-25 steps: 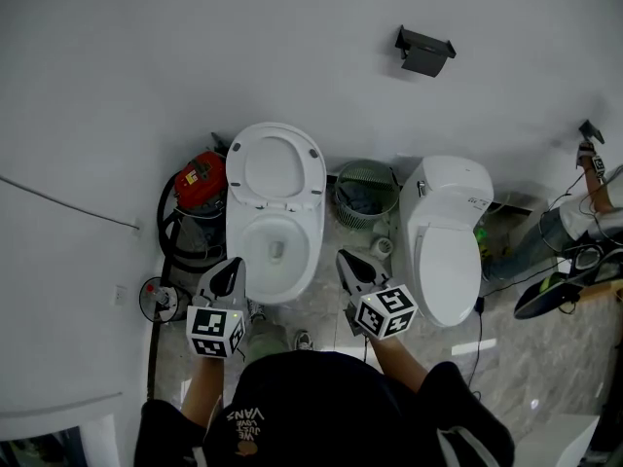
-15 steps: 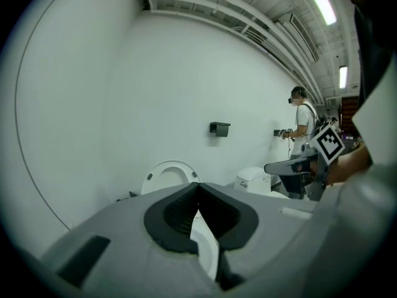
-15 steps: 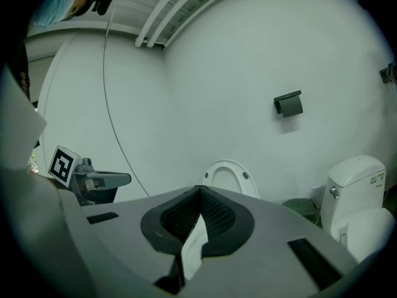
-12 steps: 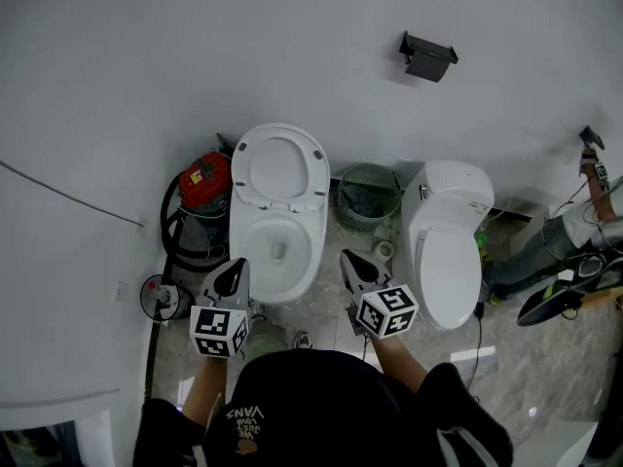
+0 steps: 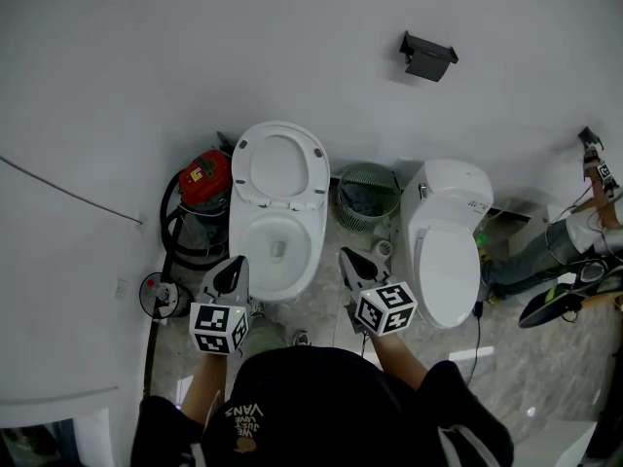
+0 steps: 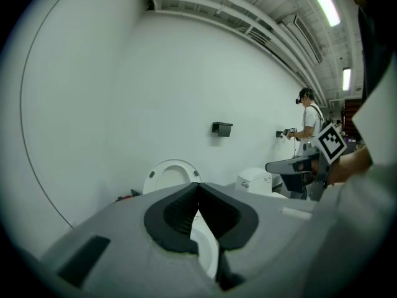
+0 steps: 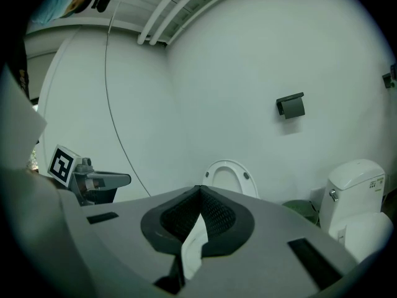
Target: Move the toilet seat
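So the toilet seat [image 5: 277,163] is flipped up, leaning back toward the wall [image 5: 292,47] behind its open bowl [image 5: 275,246]. Both grippers hang just in front of that bowl, the left gripper [image 5: 231,269] by its left edge and the right gripper [image 5: 348,259] off to its right. Each one has its jaws closed together on nothing.

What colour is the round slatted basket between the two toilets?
The round slatted basket is green; clearest in the head view.
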Demonstrator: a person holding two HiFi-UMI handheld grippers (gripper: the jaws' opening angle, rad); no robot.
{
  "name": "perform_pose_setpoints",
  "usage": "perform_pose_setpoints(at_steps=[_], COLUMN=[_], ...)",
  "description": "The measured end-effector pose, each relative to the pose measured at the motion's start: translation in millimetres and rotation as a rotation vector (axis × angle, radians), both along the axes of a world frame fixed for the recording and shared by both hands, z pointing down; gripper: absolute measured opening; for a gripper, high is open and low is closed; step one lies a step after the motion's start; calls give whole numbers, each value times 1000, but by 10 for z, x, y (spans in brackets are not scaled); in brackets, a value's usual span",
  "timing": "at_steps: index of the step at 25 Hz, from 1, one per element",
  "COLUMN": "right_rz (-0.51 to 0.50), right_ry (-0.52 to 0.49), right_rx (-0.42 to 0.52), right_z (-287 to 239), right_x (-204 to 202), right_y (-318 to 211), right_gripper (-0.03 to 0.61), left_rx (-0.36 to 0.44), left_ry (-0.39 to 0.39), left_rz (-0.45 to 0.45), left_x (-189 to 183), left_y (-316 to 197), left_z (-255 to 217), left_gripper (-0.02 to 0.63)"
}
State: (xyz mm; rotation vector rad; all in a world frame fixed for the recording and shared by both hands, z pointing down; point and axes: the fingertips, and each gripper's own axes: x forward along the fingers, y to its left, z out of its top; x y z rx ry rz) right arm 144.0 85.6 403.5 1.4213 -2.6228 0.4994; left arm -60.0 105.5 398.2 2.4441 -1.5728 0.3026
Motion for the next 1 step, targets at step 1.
perform_pose_setpoints(at_steps=[1], right_rz=[0], right_ry=[4], right_rx=[-2], right_z=[6], right_x=[7], right_y=[-4], right_gripper=[-2], left_rx=[0], left_ry=[0], left_rz=[0], left_x=[8], left_y=[-6], left_z=[1], left_gripper=[2])
